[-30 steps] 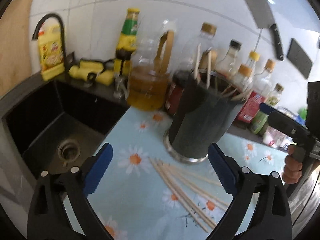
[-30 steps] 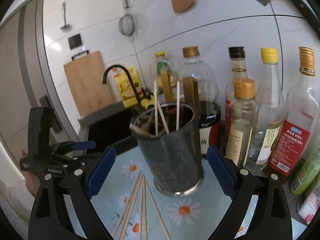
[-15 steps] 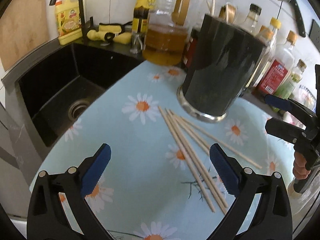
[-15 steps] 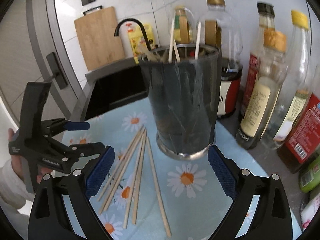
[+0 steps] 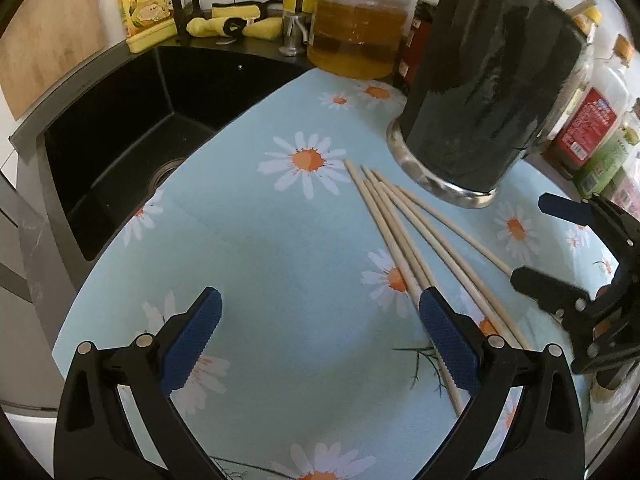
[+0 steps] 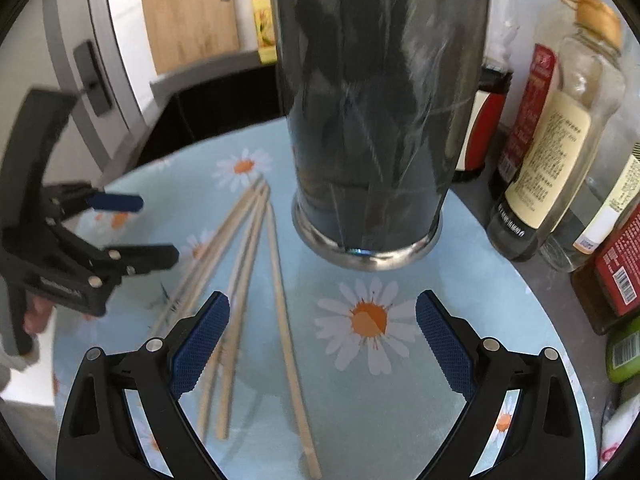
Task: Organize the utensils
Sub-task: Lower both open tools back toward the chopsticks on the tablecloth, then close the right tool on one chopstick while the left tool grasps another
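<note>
Daisy-print mat [image 5: 280, 248] bears chopsticks [image 5: 404, 232] beside holder [image 5: 480, 92]; both tongs gape empty.

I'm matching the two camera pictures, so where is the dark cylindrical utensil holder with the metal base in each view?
Left wrist: dark cylindrical utensil holder, upper right.
Right wrist: it stands top centre.
Shared landmark: loose wooden chopsticks on the daisy mat, before its base.
</note>
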The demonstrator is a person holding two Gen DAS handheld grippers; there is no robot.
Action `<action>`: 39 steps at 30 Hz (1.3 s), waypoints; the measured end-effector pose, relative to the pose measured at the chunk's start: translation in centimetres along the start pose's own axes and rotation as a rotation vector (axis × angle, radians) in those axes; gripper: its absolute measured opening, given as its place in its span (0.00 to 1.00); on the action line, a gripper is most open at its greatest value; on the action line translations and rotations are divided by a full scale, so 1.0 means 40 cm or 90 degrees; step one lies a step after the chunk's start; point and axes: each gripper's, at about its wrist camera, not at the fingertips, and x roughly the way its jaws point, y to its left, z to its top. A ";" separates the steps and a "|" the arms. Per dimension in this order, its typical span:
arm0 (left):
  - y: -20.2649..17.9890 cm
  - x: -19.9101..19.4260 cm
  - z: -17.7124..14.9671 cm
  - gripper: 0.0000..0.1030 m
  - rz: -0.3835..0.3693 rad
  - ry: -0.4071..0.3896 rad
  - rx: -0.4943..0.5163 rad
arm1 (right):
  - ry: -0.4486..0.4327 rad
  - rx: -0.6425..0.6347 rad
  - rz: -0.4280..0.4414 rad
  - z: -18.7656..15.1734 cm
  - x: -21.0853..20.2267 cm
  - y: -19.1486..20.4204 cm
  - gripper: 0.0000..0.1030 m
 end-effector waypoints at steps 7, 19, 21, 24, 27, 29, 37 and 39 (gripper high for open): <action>-0.016 0.037 0.035 0.94 0.001 0.034 0.027 | 0.050 0.005 -0.028 -0.005 0.063 -0.001 0.88; -0.012 0.049 0.050 0.96 0.039 0.068 0.034 | 0.084 0.046 -0.052 0.002 0.073 -0.006 0.93; -0.009 0.051 0.054 0.96 0.030 0.082 0.044 | 0.091 0.044 -0.052 0.007 0.075 -0.007 0.93; -0.008 0.054 0.059 0.96 0.016 0.103 0.067 | 0.112 0.055 -0.056 0.019 0.080 -0.006 0.93; -0.007 0.054 0.059 0.96 0.009 0.110 0.082 | 0.130 0.052 -0.059 0.026 0.081 0.004 0.90; -0.006 0.052 0.055 0.96 0.006 0.103 0.084 | 0.133 0.040 -0.050 0.030 0.076 0.015 0.77; -0.012 0.005 0.027 0.55 -0.002 0.084 0.096 | 0.165 -0.048 0.004 0.044 0.045 0.097 0.05; -0.002 -0.007 0.024 0.29 -0.007 0.097 0.094 | 0.160 -0.049 -0.006 0.040 0.043 0.109 0.05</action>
